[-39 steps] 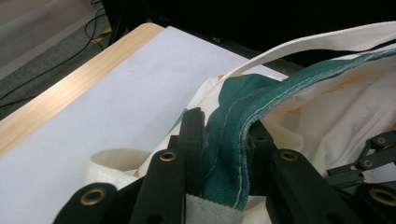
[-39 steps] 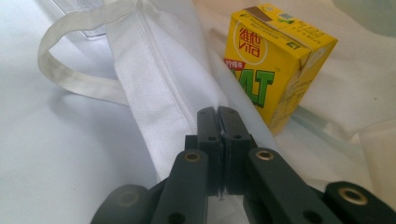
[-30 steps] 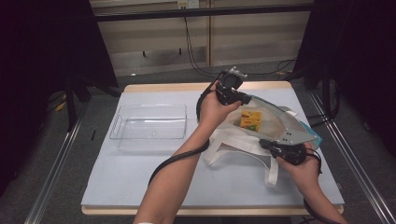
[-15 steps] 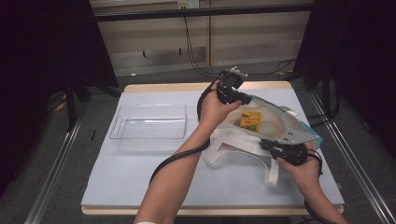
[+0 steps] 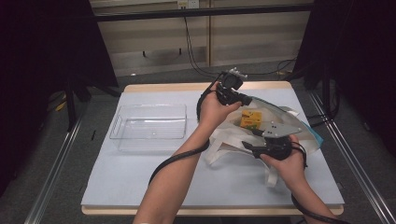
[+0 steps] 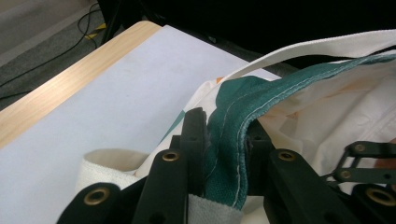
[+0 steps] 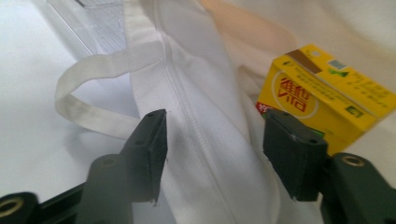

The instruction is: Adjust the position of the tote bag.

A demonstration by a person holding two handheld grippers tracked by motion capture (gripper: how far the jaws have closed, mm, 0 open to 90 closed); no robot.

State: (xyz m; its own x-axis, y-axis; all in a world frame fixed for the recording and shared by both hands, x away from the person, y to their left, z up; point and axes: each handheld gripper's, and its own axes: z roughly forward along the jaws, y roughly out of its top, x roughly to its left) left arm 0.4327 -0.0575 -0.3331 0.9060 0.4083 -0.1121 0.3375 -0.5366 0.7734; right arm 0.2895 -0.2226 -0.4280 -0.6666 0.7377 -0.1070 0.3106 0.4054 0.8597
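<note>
A lab-like recording booth: a white worktop (image 5: 140, 186) with a wooden edge stands between metal floor rails (image 5: 51, 186), dark curtains (image 5: 42, 56) at both sides, cables (image 5: 196, 51) trailing down the panelled back wall (image 5: 154, 42).

A cream cloth tote bag with green trim (image 5: 280, 122) lies open, holding a yellow drink carton (image 5: 251, 119) inside.

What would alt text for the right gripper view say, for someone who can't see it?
Two black tongs stand open over a white cloth bag, its seam running between them. A yellow drink carton lies in the bag just behind the right-hand jaw, and a strap loops at the left.
</note>
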